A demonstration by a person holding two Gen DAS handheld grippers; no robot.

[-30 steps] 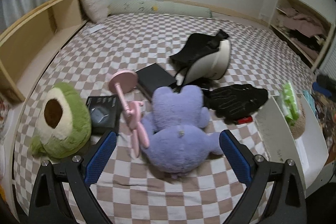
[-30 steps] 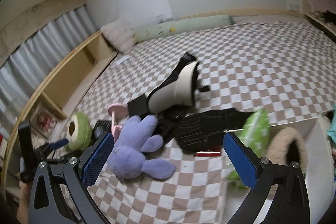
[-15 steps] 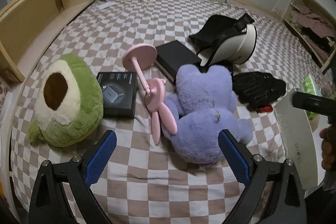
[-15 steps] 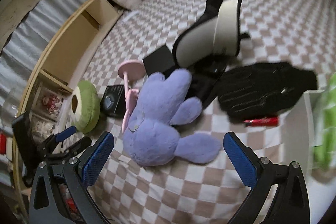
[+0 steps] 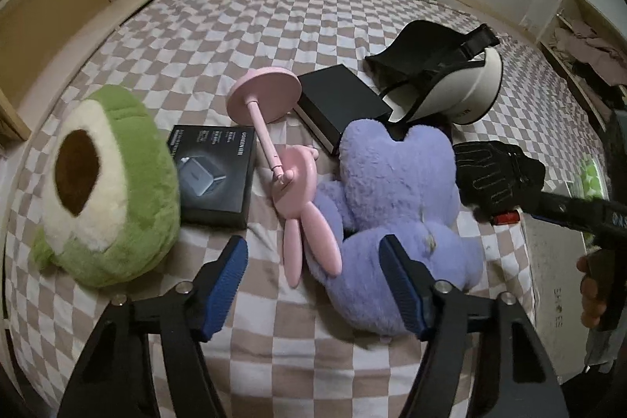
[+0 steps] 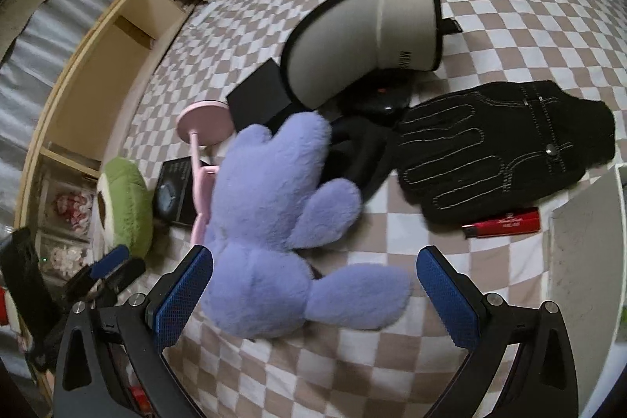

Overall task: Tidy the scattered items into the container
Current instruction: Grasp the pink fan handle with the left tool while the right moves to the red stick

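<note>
Closing around nothing yet, the left gripper [image 5: 313, 277] nears the purple plush [image 5: 395, 190] (right gripper [image 6: 313, 292] spread wide).

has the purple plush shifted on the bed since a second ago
No. The purple plush lies against the pink stand and black box as before; only the cameras came closer.
</note>
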